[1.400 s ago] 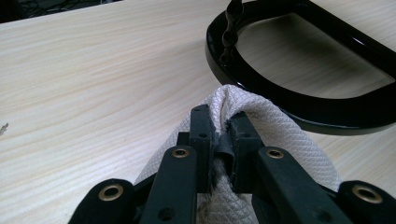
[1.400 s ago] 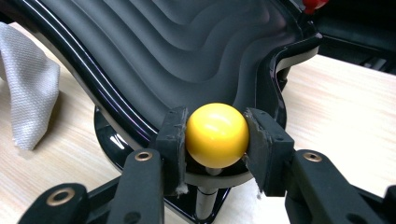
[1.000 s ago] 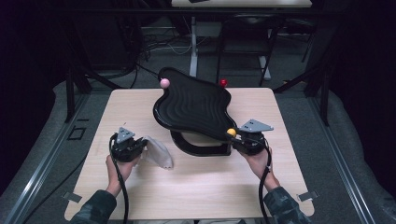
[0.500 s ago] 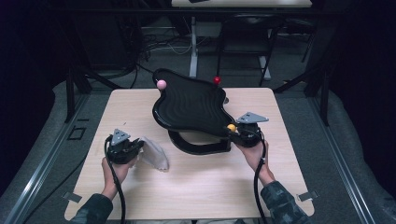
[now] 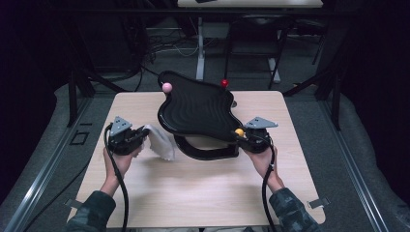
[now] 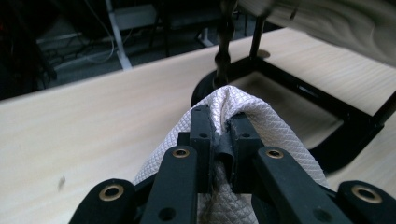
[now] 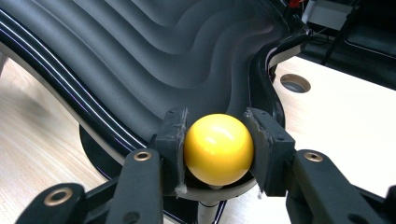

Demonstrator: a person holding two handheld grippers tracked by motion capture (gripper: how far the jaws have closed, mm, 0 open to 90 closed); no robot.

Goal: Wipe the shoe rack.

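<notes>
A lab or test room: a bare wooden table [image 5: 193, 193] stands on grey carpet [image 5: 348, 145], with dark metal frames [image 5: 77, 82] and loose cables [image 5: 159, 43] behind.

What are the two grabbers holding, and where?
The left gripper pinches a fold of the white cloth. The right gripper clamps the tray's yellow ball by its sides.

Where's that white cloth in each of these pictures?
High view: the cloth sits left of centre, pinched by the left gripper, beside the black tray.
Left gripper view: bottom centre, clamped between the jaws.
Right gripper view: not in it; the right gripper holds a yellow ball.
Shared landmark: the black tray, top right and across the top.
</notes>
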